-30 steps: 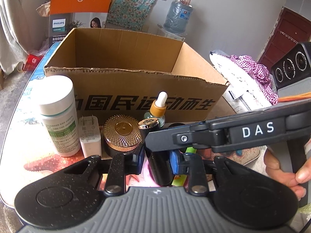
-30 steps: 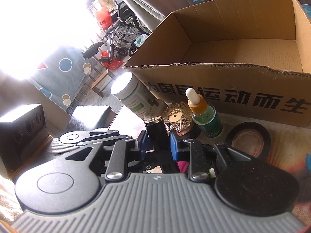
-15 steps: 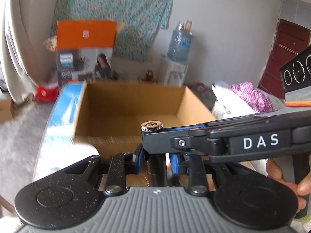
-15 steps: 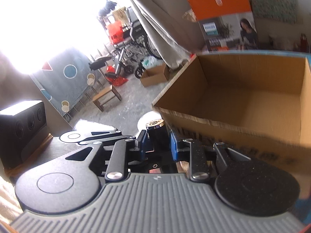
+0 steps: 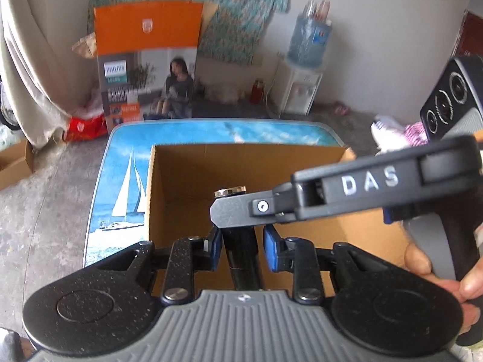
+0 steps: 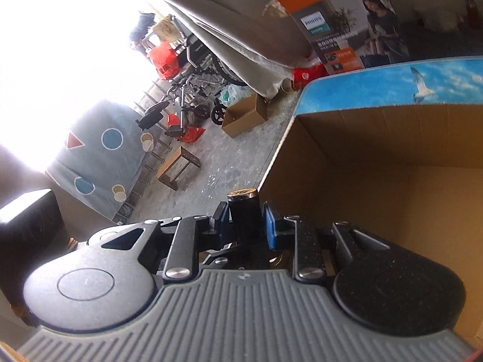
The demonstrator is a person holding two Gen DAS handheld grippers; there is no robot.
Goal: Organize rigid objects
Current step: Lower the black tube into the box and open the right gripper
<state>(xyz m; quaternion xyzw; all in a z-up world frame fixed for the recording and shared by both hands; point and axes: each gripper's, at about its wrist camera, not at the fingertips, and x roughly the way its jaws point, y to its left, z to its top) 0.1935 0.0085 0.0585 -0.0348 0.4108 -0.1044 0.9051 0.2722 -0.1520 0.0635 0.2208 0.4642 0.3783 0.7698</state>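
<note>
Both my tongs, left (image 5: 241,249) and right (image 6: 246,221), squeeze the tall black gold-capped bottle (image 6: 244,215) above the empty brown cardboard box (image 5: 181,181); it still needs dropping in.

A second ago my tongs sit low at the table, with the dark bottle (image 5: 241,250) standing among a white jar, a charger, a gold lid and a dropper bottle in front of the cardboard box (image 5: 187,187). Now those things are out of sight below me. Both my left gripper (image 5: 241,249) and right gripper (image 6: 245,221) are higher and farther forward, the bottle hangs over the box's open inside, and the blue table mat (image 5: 120,181) shows beyond it.
</note>
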